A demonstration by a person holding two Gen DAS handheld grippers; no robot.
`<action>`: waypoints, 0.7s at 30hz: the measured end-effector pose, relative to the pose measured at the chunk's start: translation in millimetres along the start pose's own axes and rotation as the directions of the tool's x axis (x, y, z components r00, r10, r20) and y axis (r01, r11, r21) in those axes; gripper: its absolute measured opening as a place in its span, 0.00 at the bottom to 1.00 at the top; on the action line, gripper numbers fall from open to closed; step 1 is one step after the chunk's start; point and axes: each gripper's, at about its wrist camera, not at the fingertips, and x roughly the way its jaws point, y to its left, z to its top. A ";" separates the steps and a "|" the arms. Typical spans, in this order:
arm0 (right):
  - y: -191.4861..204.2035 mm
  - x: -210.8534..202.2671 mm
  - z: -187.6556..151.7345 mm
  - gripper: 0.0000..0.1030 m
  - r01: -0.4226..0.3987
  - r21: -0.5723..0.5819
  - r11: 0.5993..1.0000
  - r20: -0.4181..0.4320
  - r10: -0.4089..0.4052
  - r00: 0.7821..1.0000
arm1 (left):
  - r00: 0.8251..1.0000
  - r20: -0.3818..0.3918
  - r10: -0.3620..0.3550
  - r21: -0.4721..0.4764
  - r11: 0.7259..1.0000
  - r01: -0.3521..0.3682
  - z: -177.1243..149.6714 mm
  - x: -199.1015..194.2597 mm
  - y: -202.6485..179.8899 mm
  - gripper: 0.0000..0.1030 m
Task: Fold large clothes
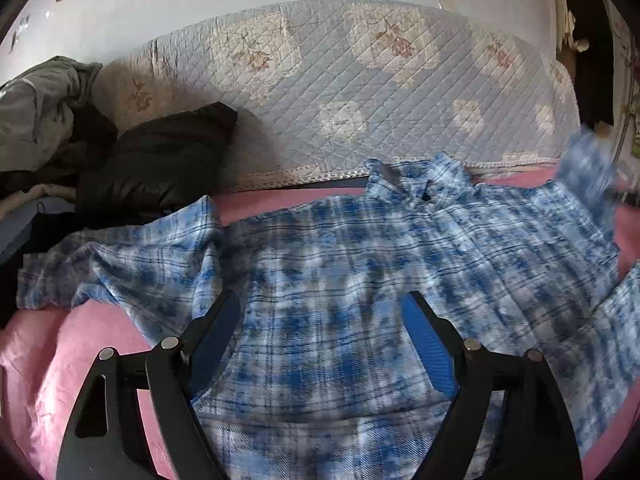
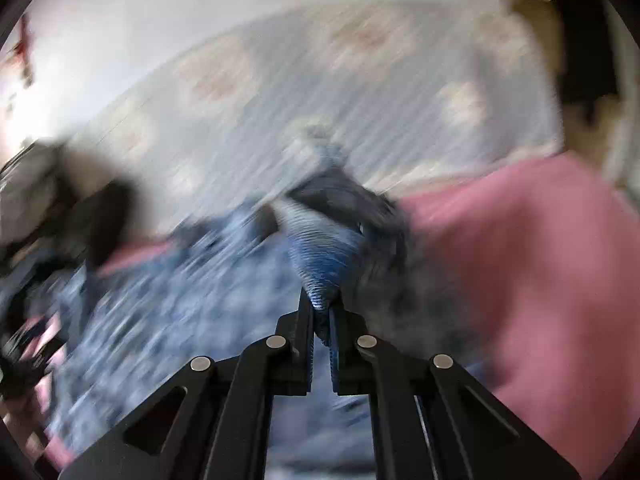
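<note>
Blue plaid shirt point(image 1: 360, 280) spread on pink bed point(image 1: 80, 340), left tool point(image 1: 320, 312) released above its middle, right tool point(image 2: 322, 308) clenched on its lifted sleeve, dark clothes point(image 1: 160, 160) beyond its left sleeve

Heavily motion-blurred throughout. Black two-finger right gripper point(image 2: 322, 308) at bottom centre, jaws pinched together on a bunched fold of the blue-and-white plaid shirt point(image 2: 320, 256). Rest of that shirt smeared out to the left over a pink bedsheet point(image 2: 520, 260). Behind, a pale quilted floral cover point(image 2: 320, 80); at far left, indistinct dark clothing point(image 2: 108, 220).
</note>
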 end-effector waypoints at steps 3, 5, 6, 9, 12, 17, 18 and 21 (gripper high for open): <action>26.7 28.6 -19.7 0.07 -0.040 -0.037 0.999 -0.098 0.036 0.995 | 1.000 0.018 0.003 0.009 1.000 -0.003 0.2 -7.0 -0.3 0.80; 35.3 45.9 -35.2 0.07 -0.063 -0.030 0.998 -0.178 0.056 0.982 | 0.999 0.031 0.012 0.017 1.000 -0.013 0.4 -9.9 -1.1 0.80; 38.7 57.9 -42.5 0.07 -0.070 -0.035 0.997 -0.239 0.059 0.969 | 0.999 0.033 0.013 0.024 1.000 -0.014 0.0 -10.9 -2.2 0.80; 46.4 61.0 -59.3 0.07 -0.028 -0.099 0.995 -0.274 0.000 0.962 | 0.999 0.026 -0.030 0.055 0.998 0.028 -2.6 -12.2 -10.0 0.80; 52.3 51.3 -56.0 0.30 -0.039 -0.089 0.995 -0.270 0.014 0.963 | 0.995 0.013 -0.101 0.092 0.991 0.099 -7.6 -12.6 -24.4 0.80; 61.6 7.5 -46.7 0.52 -0.122 -0.006 0.993 -0.230 0.117 0.966 | 0.974 -0.014 -0.225 0.100 0.969 0.225 -8.4 -11.2 -56.6 0.80; 61.9 -3.3 -44.0 0.52 -0.102 -0.001 0.995 -0.210 0.100 0.973 | 0.968 -0.018 -0.250 0.099 0.963 0.250 -8.2 -11.4 -63.2 0.80; 52.7 -36.4 -34.0 0.52 -0.061 0.092 0.994 -0.159 0.075 0.984 | 0.956 -0.037 -0.289 0.131 0.947 0.292 -10.5 -13.6 -81.3 0.72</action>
